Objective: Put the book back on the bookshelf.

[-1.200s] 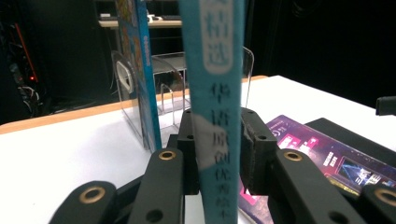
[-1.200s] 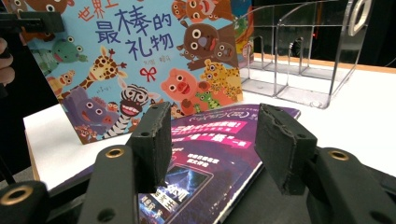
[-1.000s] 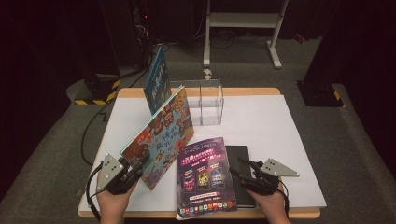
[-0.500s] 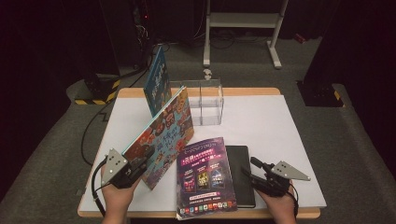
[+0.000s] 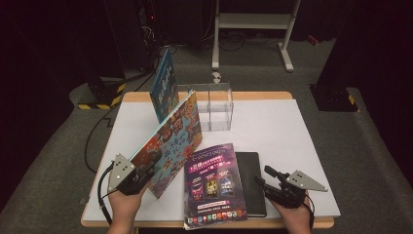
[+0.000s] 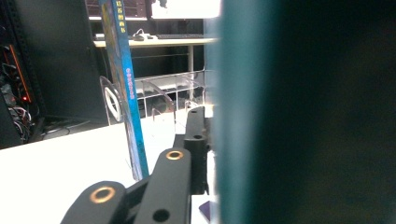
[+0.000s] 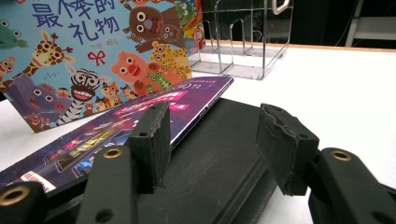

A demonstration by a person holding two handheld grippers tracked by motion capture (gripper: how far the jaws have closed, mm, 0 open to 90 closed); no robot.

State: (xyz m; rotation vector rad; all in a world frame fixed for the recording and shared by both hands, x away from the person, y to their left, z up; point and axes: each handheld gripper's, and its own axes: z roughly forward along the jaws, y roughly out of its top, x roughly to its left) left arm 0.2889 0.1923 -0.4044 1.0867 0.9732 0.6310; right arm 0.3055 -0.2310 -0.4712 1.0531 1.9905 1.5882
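Rightward-shifted right gripper (image 5: 271,181) stays open over the notebook (image 5: 250,179); left gripper (image 5: 146,168), just tightening, clamps the picture book (image 5: 173,139)—keep it upright toward twelve o'clock.

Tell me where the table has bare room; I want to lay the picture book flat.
The right half is bare: between the clear rack, the black notebook and the table edge. A smaller patch lies left of the tilted picture book. The front middle is crowded by the purple magazine, notebook and right gripper.

black notebook (image 5: 251,183) half under magazine (image 5: 213,185)
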